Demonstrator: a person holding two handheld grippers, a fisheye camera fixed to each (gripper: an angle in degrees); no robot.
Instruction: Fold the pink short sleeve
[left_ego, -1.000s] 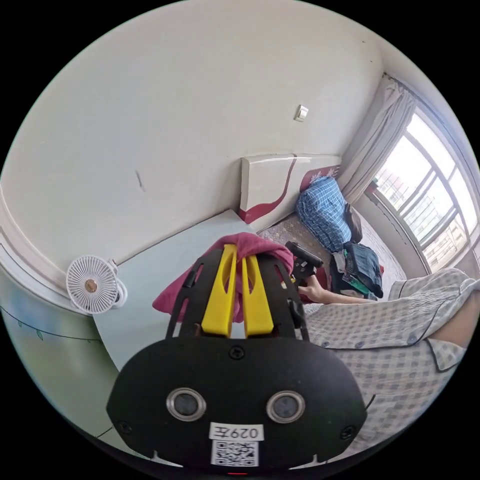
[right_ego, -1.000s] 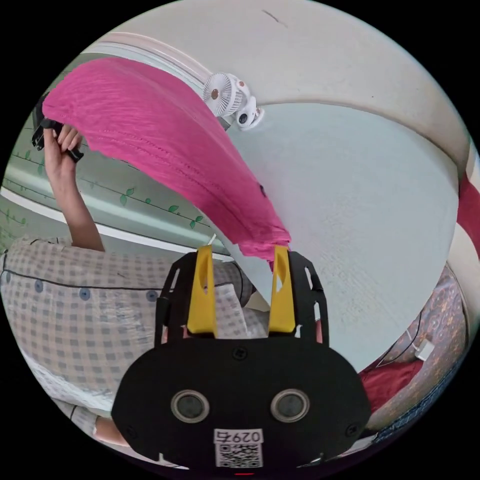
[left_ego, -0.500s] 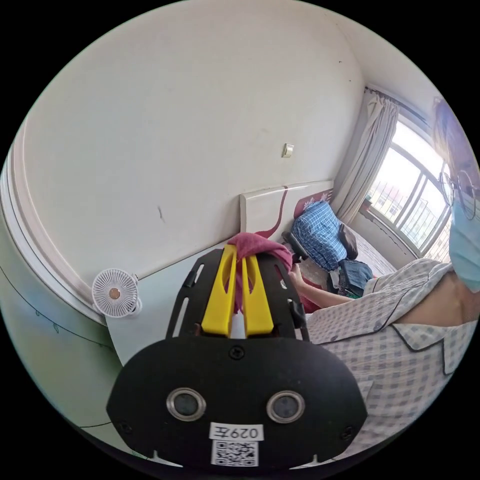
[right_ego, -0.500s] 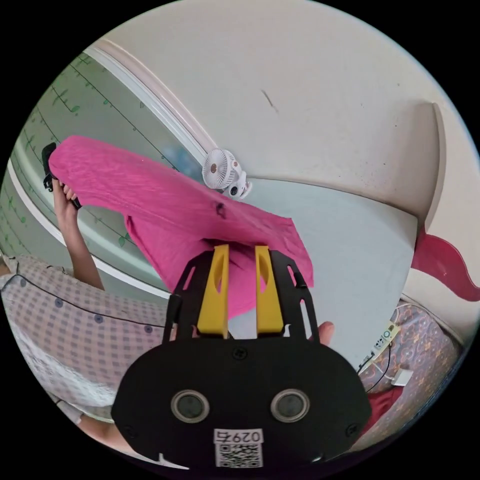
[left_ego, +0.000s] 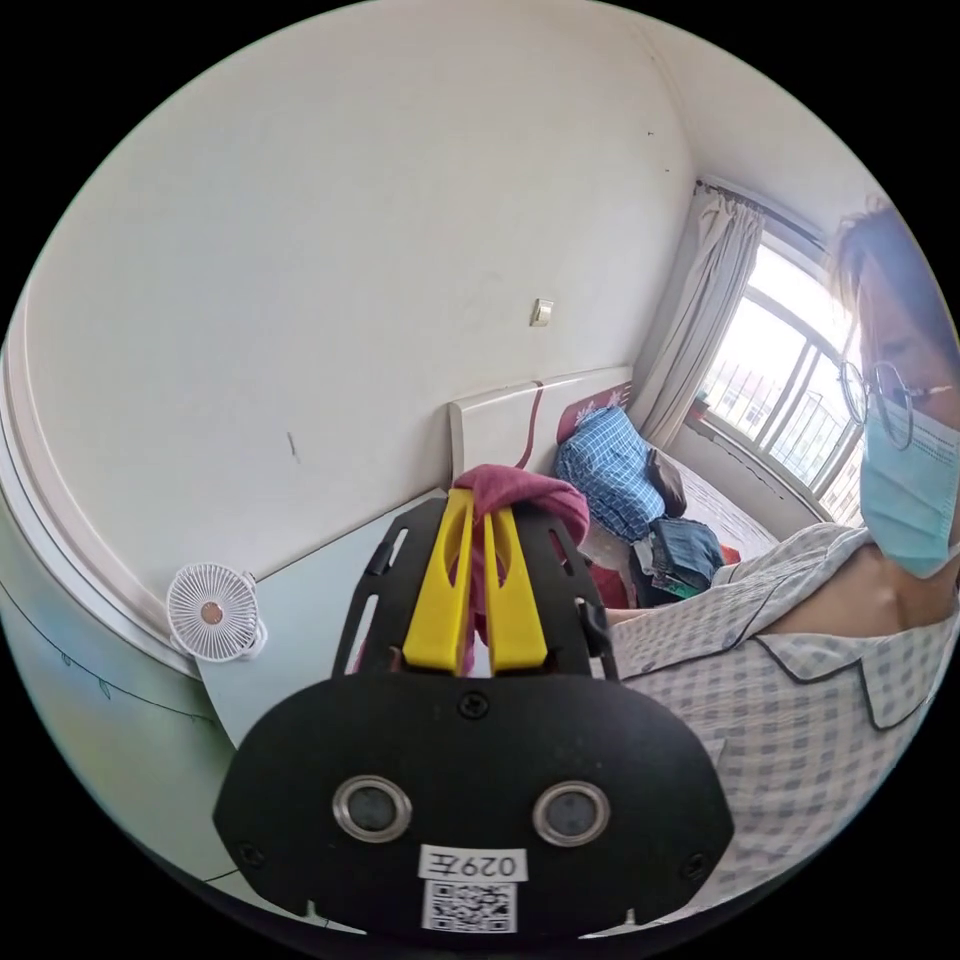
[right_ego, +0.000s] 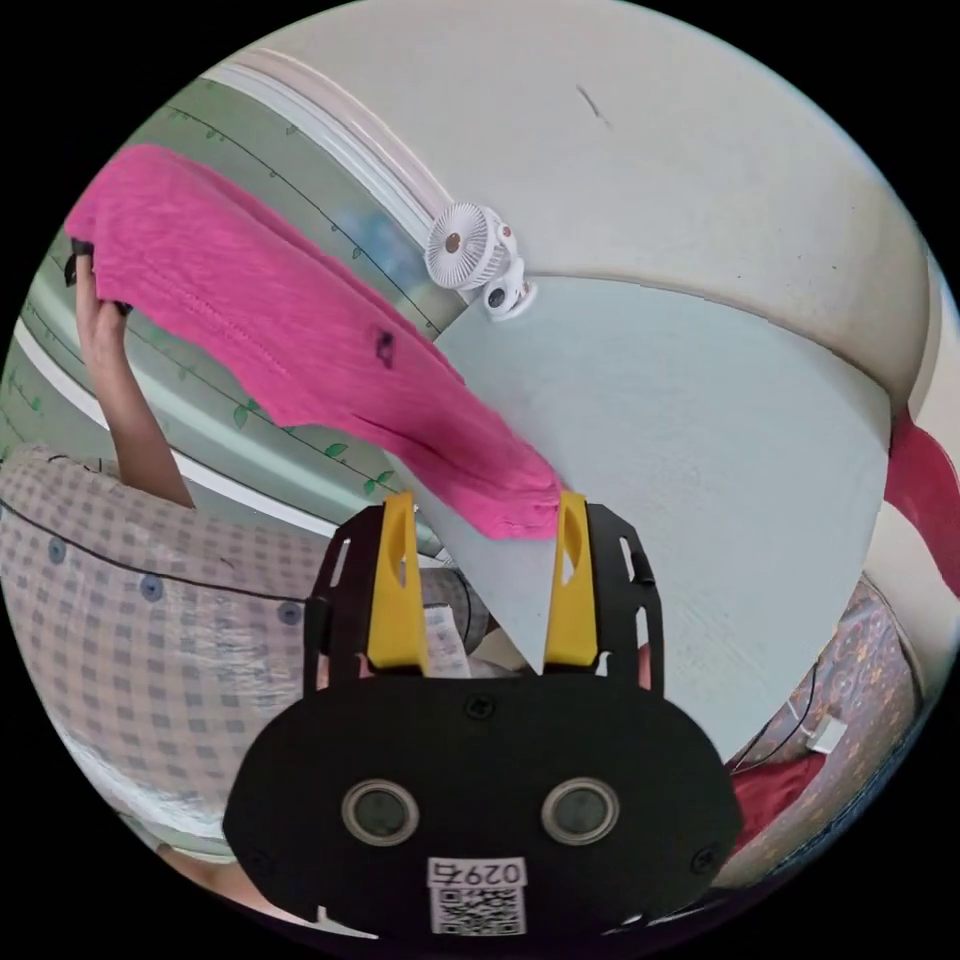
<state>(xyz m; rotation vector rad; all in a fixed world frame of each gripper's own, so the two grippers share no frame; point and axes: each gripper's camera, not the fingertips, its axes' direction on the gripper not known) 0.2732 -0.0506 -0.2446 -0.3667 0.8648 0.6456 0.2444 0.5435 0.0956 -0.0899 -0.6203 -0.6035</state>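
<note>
**Pink short sleeve hanging between two grippers**

Left gripper view: the left hand-held gripper (left_ego: 478, 520) is clamping a bunch of the pink short sleeve (left_ego: 525, 492) between its closed jaws.

Right gripper view: the right hand-held gripper (right_ego: 480, 520) is standing with jaws apart, the shirt's (right_ego: 300, 340) low corner touching one jaw above the pale tabletop (right_ego: 700, 430), beside a small fan (right_ego: 470, 250).

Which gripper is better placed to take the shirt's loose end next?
Right. The right gripper is open with the pink shirt's free end hanging at its tips, while the left gripper is already shut on bunched cloth.
</note>
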